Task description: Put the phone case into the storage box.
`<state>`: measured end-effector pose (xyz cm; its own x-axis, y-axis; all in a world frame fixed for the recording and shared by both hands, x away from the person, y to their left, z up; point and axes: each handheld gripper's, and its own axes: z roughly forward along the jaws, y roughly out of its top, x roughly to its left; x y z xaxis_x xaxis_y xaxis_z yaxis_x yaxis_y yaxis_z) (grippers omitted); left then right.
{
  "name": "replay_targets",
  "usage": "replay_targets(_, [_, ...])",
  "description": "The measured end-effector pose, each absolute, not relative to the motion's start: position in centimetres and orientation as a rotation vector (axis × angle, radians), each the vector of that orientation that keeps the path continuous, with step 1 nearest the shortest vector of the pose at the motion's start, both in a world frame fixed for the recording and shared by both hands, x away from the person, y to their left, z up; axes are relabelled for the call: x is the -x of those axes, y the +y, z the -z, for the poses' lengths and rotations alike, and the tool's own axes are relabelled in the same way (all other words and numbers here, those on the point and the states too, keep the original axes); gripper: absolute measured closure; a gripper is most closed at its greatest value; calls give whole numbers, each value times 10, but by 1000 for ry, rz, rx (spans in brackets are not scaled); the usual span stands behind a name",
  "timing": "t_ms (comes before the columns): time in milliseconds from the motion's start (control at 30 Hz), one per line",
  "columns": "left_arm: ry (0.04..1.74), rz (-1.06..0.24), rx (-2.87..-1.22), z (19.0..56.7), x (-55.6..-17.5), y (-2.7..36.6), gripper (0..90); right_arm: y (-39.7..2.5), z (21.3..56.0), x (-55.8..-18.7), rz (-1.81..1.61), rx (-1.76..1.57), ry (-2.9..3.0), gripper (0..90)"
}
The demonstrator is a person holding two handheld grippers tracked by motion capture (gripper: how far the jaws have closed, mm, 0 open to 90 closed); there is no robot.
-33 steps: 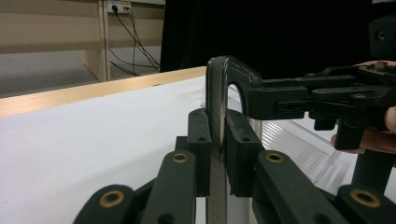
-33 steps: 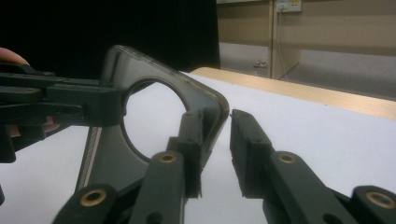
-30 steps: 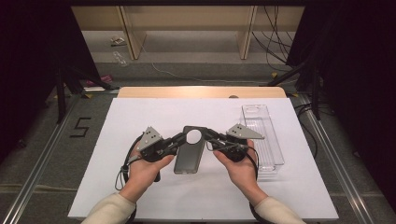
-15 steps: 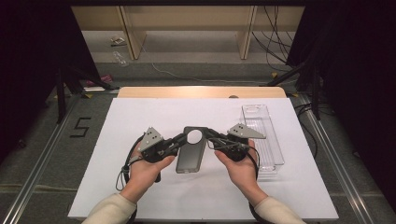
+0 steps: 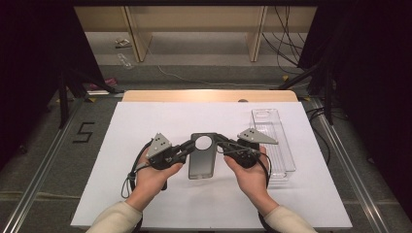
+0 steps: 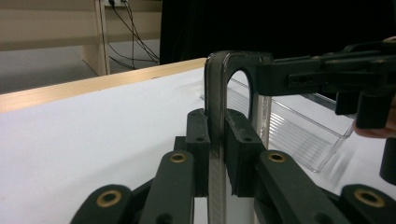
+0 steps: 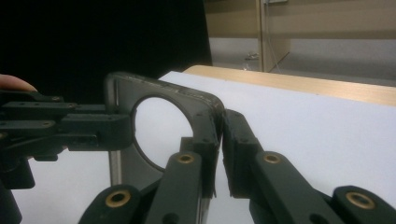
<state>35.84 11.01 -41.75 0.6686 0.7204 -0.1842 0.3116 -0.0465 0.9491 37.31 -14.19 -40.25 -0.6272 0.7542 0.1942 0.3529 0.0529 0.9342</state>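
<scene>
While both claws pinch the phone case [image 5: 201,158], left claw [image 5: 187,147] and right claw [image 5: 219,144], a "5" [image 5: 83,132] marks the floor; the clear tray [image 5: 274,141] sits by the desk's right edge.

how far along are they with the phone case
Done: the case is out on the table, apart from the clear tray. In hand: the left gripper and right gripper each clamp a top edge by the round hole. Left: unclear, possibly stretching it or moving it to the tray.
</scene>
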Motion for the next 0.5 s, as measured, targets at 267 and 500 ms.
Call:
replay_targets(267, [820, -358, -1671, 416, -359, 107, 639, -143, 401, -373, -1553, -1139, 1977, 859])
replay_targets(500, [756, -306, -1694, 410, -356, 102, 401, -147, 398, -373, -1531, -1139, 1956, 889])
